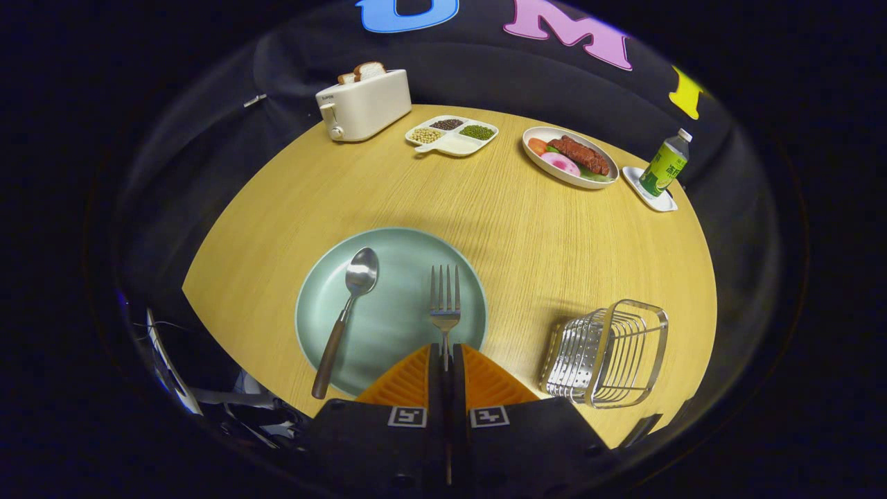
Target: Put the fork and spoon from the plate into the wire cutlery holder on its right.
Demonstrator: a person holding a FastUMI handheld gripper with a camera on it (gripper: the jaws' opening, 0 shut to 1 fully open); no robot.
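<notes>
A pale green plate (pixel 402 322) lies on the wooden table just ahead of my fingers. A spoon (pixel 346 312) with a dark brown handle rests on the plate's left half, its handle sticking out over the near rim. The fork (pixel 445 299) points its tines away from me, and its handle runs back between my fingers. My gripper (pixel 447 353) is shut on the fork's handle. Whether the fork still rests on the plate or is lifted is unclear. The wire cutlery holder (pixel 610 353) stands to the right of the plate, beside my right finger.
At the far side of the table stand a white toaster (pixel 364 104) with bread, a divided dish of beans (pixel 452 134), an oval plate of food (pixel 569 156) and a green bottle (pixel 664 165) on a white coaster. The table's near edge curves away to the left.
</notes>
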